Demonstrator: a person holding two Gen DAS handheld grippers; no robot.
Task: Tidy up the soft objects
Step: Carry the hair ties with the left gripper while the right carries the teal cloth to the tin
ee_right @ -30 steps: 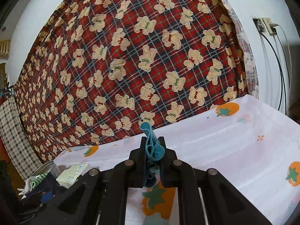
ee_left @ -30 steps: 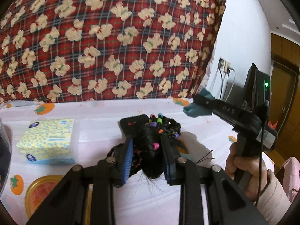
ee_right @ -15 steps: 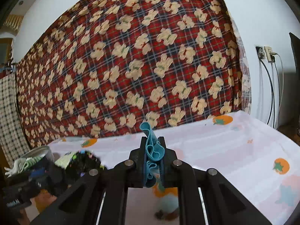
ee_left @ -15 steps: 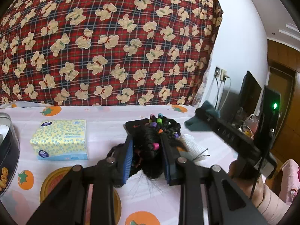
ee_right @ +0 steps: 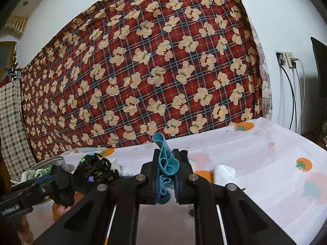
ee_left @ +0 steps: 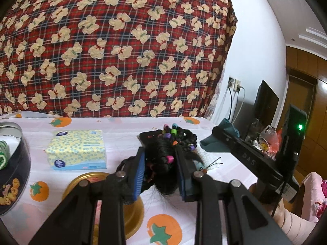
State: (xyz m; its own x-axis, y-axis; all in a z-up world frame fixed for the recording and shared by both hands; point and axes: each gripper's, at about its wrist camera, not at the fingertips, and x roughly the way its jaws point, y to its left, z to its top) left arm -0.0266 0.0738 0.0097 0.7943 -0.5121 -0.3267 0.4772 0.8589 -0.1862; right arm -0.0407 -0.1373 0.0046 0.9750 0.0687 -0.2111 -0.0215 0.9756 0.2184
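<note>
My left gripper (ee_left: 161, 159) is shut on a black braided hairpiece with coloured beads (ee_left: 169, 149) and holds it above the table; it also shows in the right wrist view (ee_right: 94, 169). My right gripper (ee_right: 166, 163) is shut on a folded teal cloth (ee_right: 165, 163), held above the tablecloth; the cloth also shows at the right gripper's tip in the left wrist view (ee_left: 214, 140). A round black tin (ee_left: 14, 163) with green and white soft items inside stands at the left.
A tissue pack (ee_left: 76, 149) lies on the fruit-print tablecloth (ee_right: 265, 163). A gold tin lid (ee_left: 85, 181) lies under my left gripper. A white mesh piece (ee_right: 223, 173) lies to the right. A red bear-print blanket (ee_right: 153, 71) hangs behind. Wall sockets and cables (ee_right: 288, 61) are at right.
Both grippers have risen and the views have swung left, so the black tin has come into the left wrist view. The left gripper with the hairpiece has come into the right wrist view.
</note>
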